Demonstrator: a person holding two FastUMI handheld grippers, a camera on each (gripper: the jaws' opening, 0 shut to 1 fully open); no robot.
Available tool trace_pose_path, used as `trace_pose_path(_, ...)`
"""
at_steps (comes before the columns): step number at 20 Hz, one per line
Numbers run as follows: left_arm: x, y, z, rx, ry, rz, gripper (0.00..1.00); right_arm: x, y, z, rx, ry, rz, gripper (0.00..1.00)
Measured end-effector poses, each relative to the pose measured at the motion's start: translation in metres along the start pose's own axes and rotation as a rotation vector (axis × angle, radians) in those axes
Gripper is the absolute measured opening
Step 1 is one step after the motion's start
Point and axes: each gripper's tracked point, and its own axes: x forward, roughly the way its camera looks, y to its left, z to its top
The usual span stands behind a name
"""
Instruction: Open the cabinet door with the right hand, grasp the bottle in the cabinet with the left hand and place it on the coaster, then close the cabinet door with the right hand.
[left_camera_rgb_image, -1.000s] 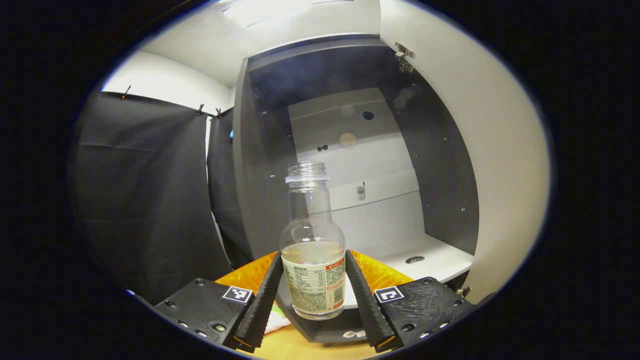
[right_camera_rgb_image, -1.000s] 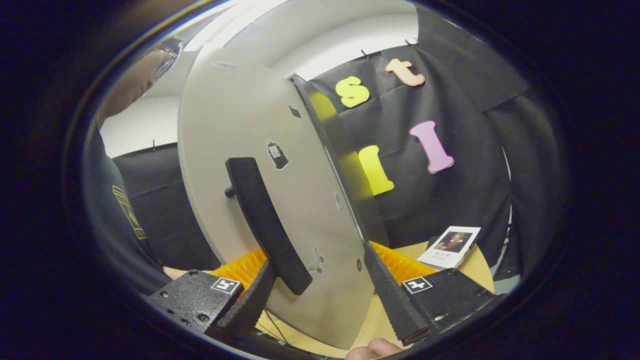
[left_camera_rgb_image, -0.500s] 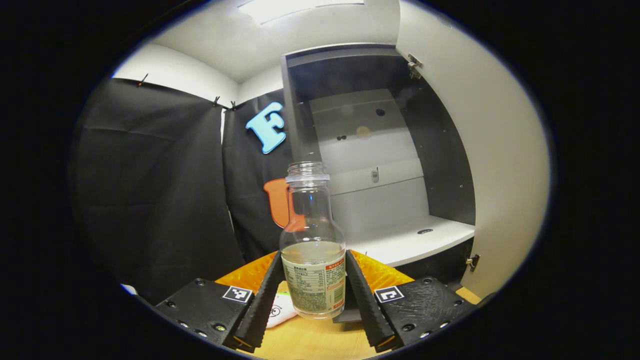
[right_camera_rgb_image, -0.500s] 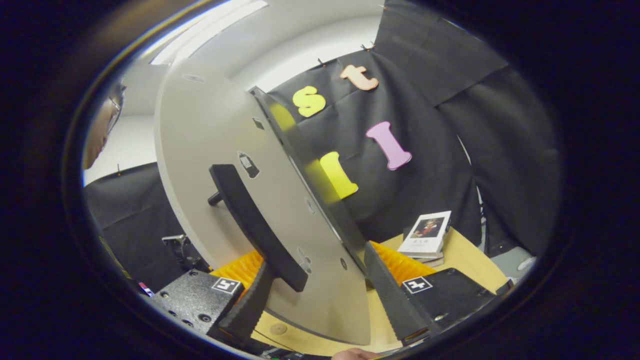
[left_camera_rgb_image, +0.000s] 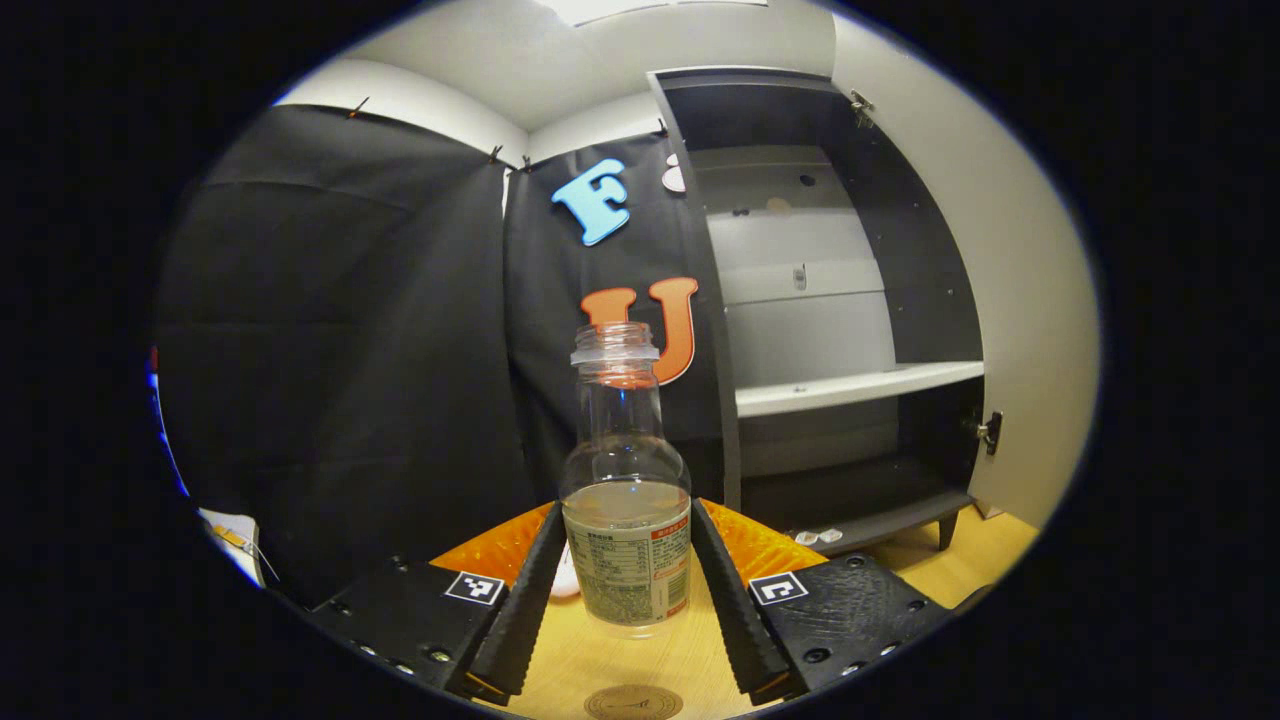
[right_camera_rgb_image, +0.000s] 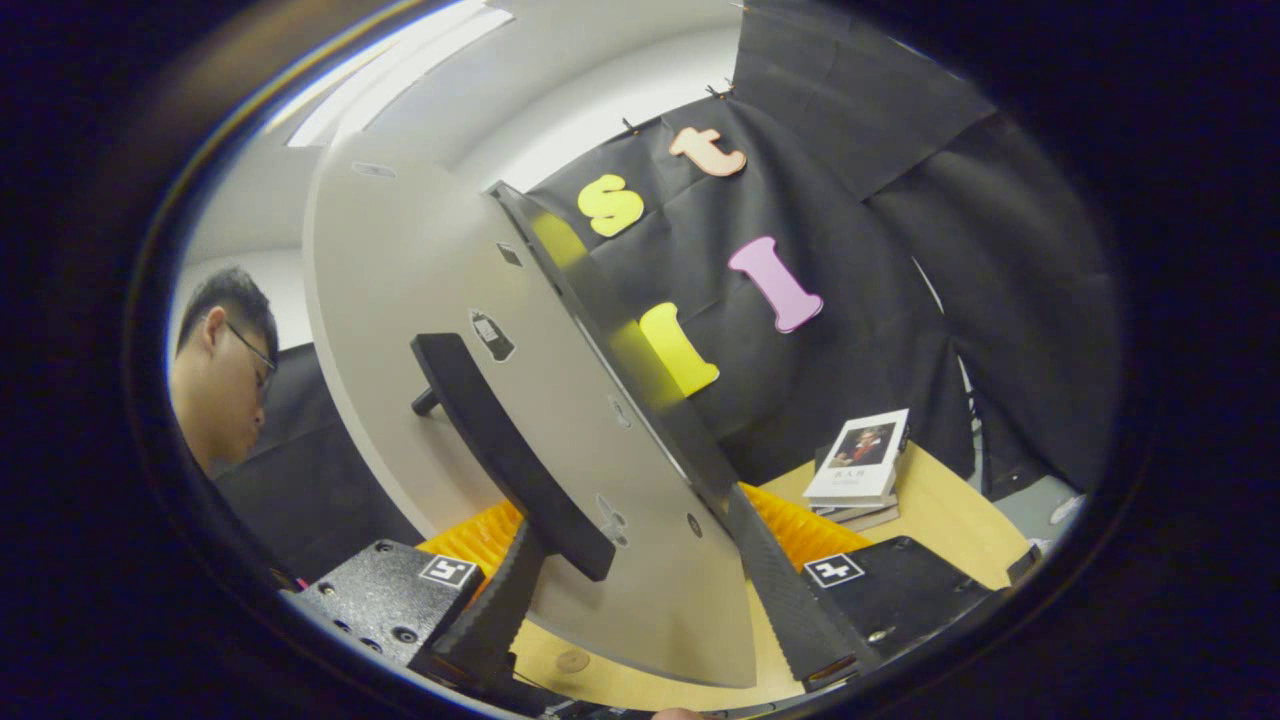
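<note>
Left tongs (left_camera_rgb_image: 628, 590) clamp the clear, labelled bottle (left_camera_rgb_image: 625, 500) upright, above the wooden desk (left_camera_rgb_image: 620, 660). Right tongs (right_camera_rgb_image: 640, 590) straddle the cabinet door (right_camera_rgb_image: 450, 330), jaws wide, beside its black handle (right_camera_rgb_image: 500, 450).

Left gripper view: the coaster (left_camera_rgb_image: 633, 703), below the fingers (left_camera_rgb_image: 520, 600), is cut off by the lower edge; the fingers cover both flanks of the bottle (left_camera_rgb_image: 626, 520); its label is too small to read. Right gripper view: the door (right_camera_rgb_image: 470, 400) hides the cabinet behind it; the handle (right_camera_rgb_image: 510, 465) covers part of the left finger; the book (right_camera_rgb_image: 858, 456) beyond the right finger hides those stacked beneath.
</note>
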Motion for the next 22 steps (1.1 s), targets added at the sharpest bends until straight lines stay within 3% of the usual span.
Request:
trace_pose_path(2, -0.004, 0.012, -0.041, 0.024, 0.038, 0.039, 0.74, 0.004, 0.002, -0.006, 0.058, 0.002, 0.052, 1.00)
trace_pose_path(7, -0.012, 0.003, -0.130, 0.012, 0.105, 0.037, 0.74, 0.007, 0.002, -0.012, 0.253, -0.019, 0.138, 1.00)
trace_pose_path(11, -0.023, -0.003, -0.158, 0.017, 0.124, 0.064, 0.74, 0.008, 0.001, -0.009, 0.136, -0.057, 0.113, 1.00)
trace_pose_path(16, -0.039, -0.012, -0.162, 0.052, 0.108, 0.050, 0.74, 0.007, 0.003, -0.009, 0.154, -0.038, 0.123, 1.00)
trace_pose_path(22, -0.032, -0.017, -0.172, 0.047, 0.159, 0.049, 0.84, 0.008, 0.006, -0.008, 0.145, -0.032, 0.154, 1.00)
